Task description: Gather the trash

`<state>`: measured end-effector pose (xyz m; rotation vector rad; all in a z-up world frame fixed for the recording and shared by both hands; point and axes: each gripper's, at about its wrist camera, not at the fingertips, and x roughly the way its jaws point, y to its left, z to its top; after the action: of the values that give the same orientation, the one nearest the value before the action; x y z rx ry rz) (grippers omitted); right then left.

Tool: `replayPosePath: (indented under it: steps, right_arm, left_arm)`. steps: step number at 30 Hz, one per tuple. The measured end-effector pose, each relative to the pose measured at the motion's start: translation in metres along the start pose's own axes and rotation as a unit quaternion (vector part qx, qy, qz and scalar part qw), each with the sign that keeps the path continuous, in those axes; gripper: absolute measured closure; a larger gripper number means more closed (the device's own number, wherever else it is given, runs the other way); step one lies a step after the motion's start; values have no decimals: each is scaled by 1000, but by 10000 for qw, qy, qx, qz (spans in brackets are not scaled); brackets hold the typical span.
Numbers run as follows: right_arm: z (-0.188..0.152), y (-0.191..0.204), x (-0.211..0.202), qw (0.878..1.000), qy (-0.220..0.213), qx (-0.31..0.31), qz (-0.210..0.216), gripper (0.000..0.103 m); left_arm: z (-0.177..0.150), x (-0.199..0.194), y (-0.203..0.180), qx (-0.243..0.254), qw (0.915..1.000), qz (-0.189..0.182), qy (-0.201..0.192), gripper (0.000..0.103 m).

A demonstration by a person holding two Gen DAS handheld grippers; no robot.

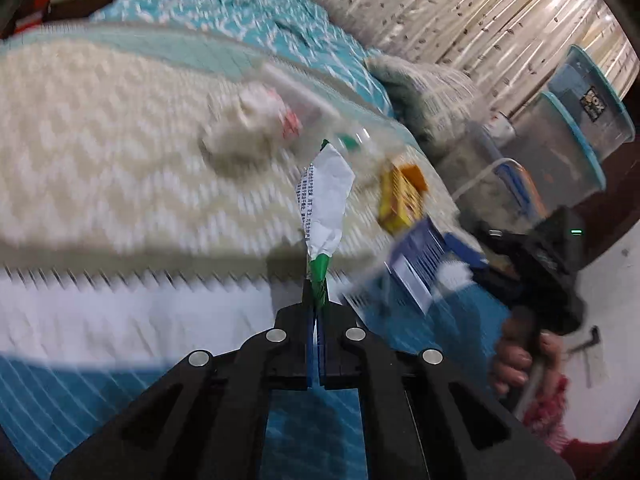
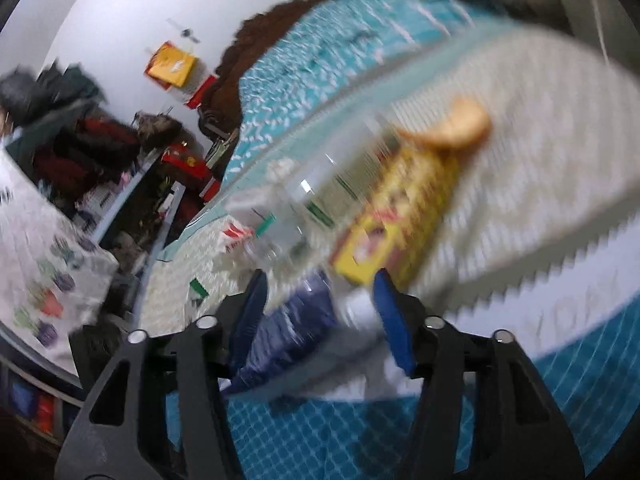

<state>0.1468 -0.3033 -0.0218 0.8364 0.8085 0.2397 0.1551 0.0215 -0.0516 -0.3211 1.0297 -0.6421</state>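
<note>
My left gripper [image 1: 318, 292] is shut on a crumpled white and green wrapper [image 1: 324, 200], held above the bed. On the cream blanket [image 1: 100, 140] lie a crumpled white tissue wad [image 1: 244, 124], a clear plastic bottle [image 1: 352, 140] and a yellow box [image 1: 400, 196]. The right gripper [image 2: 320, 300] has its blue pads [image 2: 390, 312] apart around a blue and white package [image 2: 296, 332]; whether they press it is blurred. The package also shows in the left wrist view [image 1: 424, 264]. The yellow box [image 2: 396, 220] and clear bottle [image 2: 316, 200] lie just beyond the right gripper.
The bed has a teal patterned cover [image 1: 280, 12]. Clear storage bins [image 1: 568, 152] stand at its right side before a curtain [image 1: 460, 4]. In the right wrist view a cluttered shelf [image 2: 168, 184] and hanging clothes [image 2: 72, 132] stand to the left. An orange round thing [image 2: 460, 124] lies on the blanket.
</note>
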Motion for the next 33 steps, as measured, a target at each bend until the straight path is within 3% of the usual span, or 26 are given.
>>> replayPosePath:
  steps: [2,5,7,10,12,14,16,20,24,25,26,27,33]
  right_arm:
    - [-11,-3,0,9999,141,-12,70,56]
    - [-46,10,-15,9977,511,-190,402,54]
    - [-74,30,-28,9930,692,-748,596,50]
    - [-106,51,-39,9761,1109,-1676,832,48]
    - [-108,52,-49,9736,823,-2069,510,44]
    - [-101,49,-53,9735,506,-2228,131,27]
    - [-94,49,-50,9700,368,-2402,-48,20]
    - [-90,60,-32,9609,551,-2710,-145,19]
    - [-96,77,-5,9489,701,-3062,-301,19]
    - [-99,80,0,9455,733,-3152,-354,26]
    - [-100,84,6,9424,806,-3221,-404,47]
    - [-101,85,13,9389,917,-3284,-471,48]
    - [-88,55,-25,9594,347,-2769,-406,49]
  left_arm:
    - [-8,-1,-6,-18,10000,-65,-4,102]
    - [-13,-4,-10,14,9999,104,-63,102]
    - [-14,-10,-8,64,9986,472,-219,102]
    - [-14,-18,10,-343,9989,235,-224,102]
    - [-17,-23,14,-444,9981,339,-250,102]
    - [-19,-27,14,-455,9978,400,-265,102]
    - [-21,-31,14,-464,9976,445,-267,102]
    - [-23,-39,6,-376,9975,526,-286,102]
    - [-29,-45,-5,-260,9981,479,-278,102]
    - [-30,-46,-7,-245,9982,463,-279,102]
    - [-30,-47,-10,-229,9984,426,-285,102]
    - [-30,-48,-14,-222,9986,385,-292,102]
    - [-24,-47,-40,12,9994,152,-312,102]
